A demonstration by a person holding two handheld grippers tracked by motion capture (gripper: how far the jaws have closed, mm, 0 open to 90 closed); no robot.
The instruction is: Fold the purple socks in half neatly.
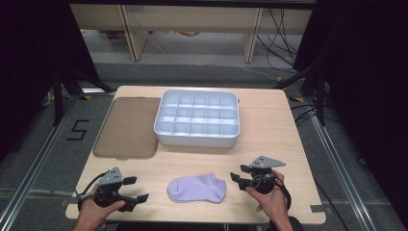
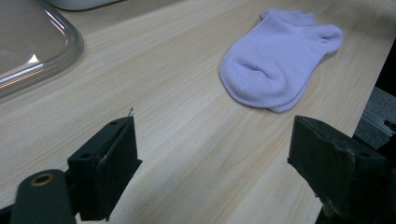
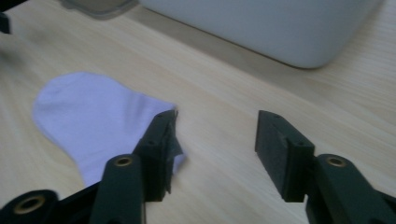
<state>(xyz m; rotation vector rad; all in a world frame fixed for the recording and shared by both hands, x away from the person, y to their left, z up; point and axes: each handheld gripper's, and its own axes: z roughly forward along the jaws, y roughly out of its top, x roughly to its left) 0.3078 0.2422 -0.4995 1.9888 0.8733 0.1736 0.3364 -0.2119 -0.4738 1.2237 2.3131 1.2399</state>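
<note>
We hold a gripper in each hand at the near edge of a light wooden table [image 1: 269,120]. Between the two lies a lilac sock [image 1: 197,187], flat on the wood, close to the near edge and about midway along it.

Our left gripper [image 1: 131,191] sits toward the near left corner, jaws spread wide, nothing between them. In the left gripper view the sock [image 2: 279,58] lies ahead of those jaws and well apart from them. Our right gripper [image 1: 239,173] rests just beside the sock's cuff end, jaws also wide and empty. In the right gripper view one jaw hangs in front of the sock's [image 3: 98,119] edge; we cannot tell whether it touches the cloth.

Toward the far edge stands a white tray [image 1: 197,138] divided into many small compartments, all empty as far as we see. Its smoky clear lid [image 1: 127,127] lies flat on the table just beside it, on the left.

We judge the work barely begun: the lid is off, the sock lies untouched by any grip, and lifting it and placing it in a compartment is left.

The sock's long axis runs along the near edge. Its rounded toe points toward our left gripper, its cuff toward our right.
</note>
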